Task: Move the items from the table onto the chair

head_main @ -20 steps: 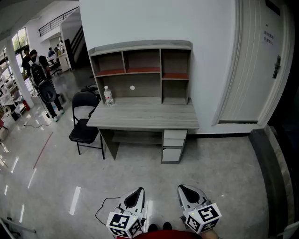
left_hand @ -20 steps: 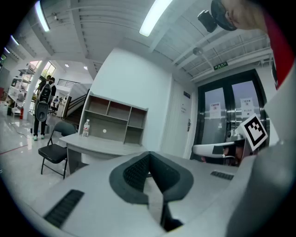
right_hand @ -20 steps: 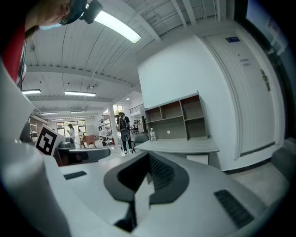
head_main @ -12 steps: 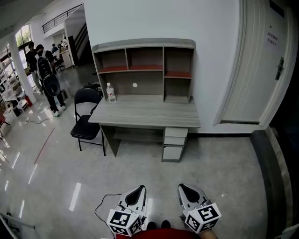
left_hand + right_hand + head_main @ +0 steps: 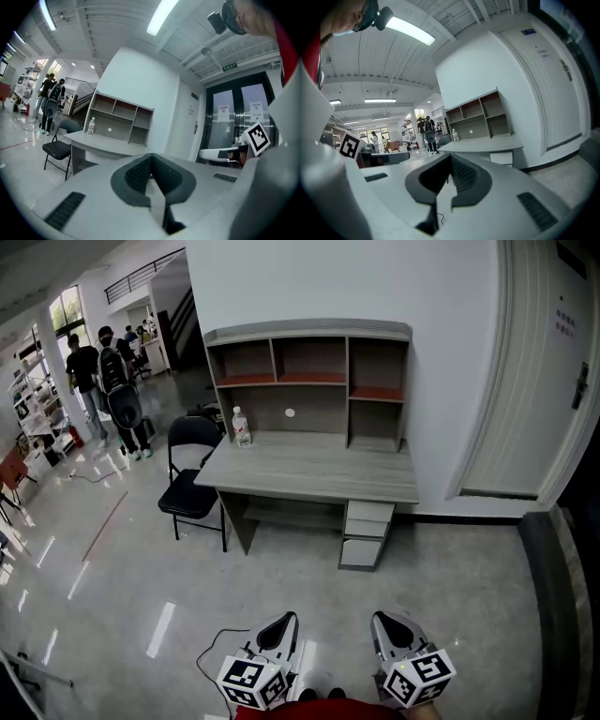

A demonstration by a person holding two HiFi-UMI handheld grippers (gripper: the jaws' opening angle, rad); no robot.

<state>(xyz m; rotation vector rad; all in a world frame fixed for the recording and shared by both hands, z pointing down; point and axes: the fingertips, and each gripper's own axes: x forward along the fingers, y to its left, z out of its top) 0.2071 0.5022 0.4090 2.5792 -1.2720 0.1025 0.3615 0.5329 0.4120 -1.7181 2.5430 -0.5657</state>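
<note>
Left of the desk (image 5: 319, 472): black chair (image 5: 191, 495), just beside it. Bottle (image 5: 241, 427) upright on desk's back-left corner. Well apart from desk, left gripper (image 5: 279, 626) jaws together, empty; right gripper (image 5: 384, 624) likewise.

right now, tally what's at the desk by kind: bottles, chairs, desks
water bottle: 1
black folding chair: 1
desk: 1
total: 3
</note>
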